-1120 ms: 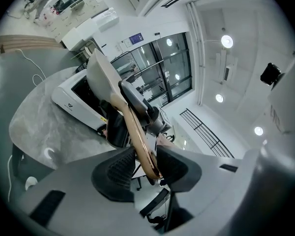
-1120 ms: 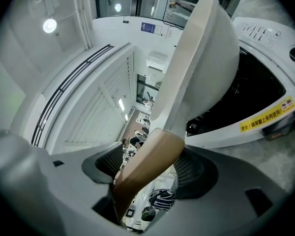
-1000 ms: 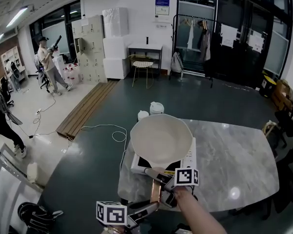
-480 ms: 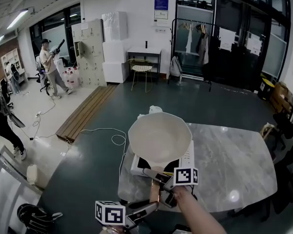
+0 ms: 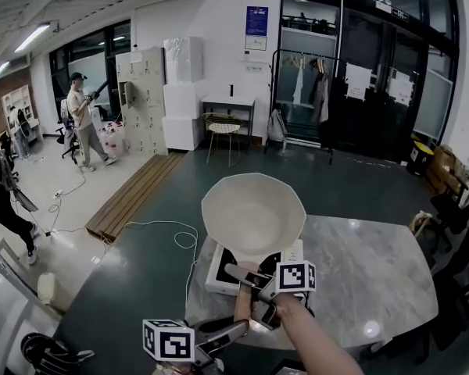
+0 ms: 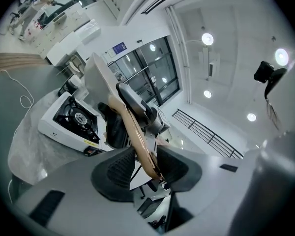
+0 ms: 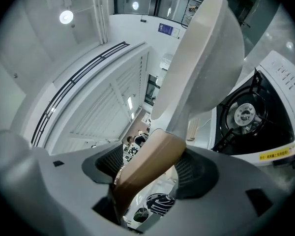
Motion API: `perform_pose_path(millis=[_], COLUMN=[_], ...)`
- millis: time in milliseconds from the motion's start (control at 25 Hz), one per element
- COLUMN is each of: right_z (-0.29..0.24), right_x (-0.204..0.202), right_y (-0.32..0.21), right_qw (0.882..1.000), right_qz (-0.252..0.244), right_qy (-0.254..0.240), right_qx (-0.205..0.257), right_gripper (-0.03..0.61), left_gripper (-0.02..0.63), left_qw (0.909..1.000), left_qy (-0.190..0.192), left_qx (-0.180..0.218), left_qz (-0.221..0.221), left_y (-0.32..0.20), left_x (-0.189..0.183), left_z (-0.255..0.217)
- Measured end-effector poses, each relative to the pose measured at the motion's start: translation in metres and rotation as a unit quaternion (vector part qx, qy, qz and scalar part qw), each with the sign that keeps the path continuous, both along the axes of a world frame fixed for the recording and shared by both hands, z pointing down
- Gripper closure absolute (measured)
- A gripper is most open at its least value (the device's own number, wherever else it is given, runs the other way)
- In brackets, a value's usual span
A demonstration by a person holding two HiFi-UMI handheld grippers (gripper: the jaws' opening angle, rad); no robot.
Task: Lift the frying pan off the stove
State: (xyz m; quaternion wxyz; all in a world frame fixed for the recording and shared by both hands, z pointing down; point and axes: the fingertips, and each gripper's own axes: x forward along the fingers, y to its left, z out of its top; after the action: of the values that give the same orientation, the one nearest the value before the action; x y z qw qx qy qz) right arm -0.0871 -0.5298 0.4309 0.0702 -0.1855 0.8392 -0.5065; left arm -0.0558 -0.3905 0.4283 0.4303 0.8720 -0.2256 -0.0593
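A cream frying pan (image 5: 252, 212) hangs tilted in the air above the white single-burner stove (image 5: 221, 269), clear of the burner. Its tan wooden handle (image 5: 243, 308) runs down toward me. My right gripper (image 5: 258, 291) is shut on the handle close to the pan. My left gripper (image 5: 236, 331) is shut on the handle's lower end. In the left gripper view the handle (image 6: 137, 136) sits between the pads of the left gripper (image 6: 147, 166), with the stove (image 6: 73, 119) below. In the right gripper view the handle (image 7: 150, 168) fills the right gripper (image 7: 152, 173), and the pan (image 7: 201, 58) rises over the bare burner (image 7: 246, 114).
The stove stands at the near left corner of a grey marble table (image 5: 375, 264). A cable (image 5: 172, 233) loops on the dark floor to the left. A chair (image 5: 223, 127) and a clothes rack (image 5: 309, 92) are far back. People (image 5: 82, 127) stand far left.
The pan has risen higher above the stove and tipped up more steeply. Both grippers went up with the handle, still holding it.
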Motion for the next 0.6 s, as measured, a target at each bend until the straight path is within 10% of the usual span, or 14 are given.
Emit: perform_pose_path(millis=[600], right_z=[-0.023], right_x=[0.025], right_y=[0.01], right_qw=[0.999], right_qz=[0.025], right_qy=[0.007], right_qx=[0.021], right_gripper=[0.255], left_gripper=[0.456], left_qw=[0.9993], left_qy=[0.006], left_qx=[0.024], left_qz=[0.029], left_y=[0.011], left_x=[0.02], left_z=[-0.019])
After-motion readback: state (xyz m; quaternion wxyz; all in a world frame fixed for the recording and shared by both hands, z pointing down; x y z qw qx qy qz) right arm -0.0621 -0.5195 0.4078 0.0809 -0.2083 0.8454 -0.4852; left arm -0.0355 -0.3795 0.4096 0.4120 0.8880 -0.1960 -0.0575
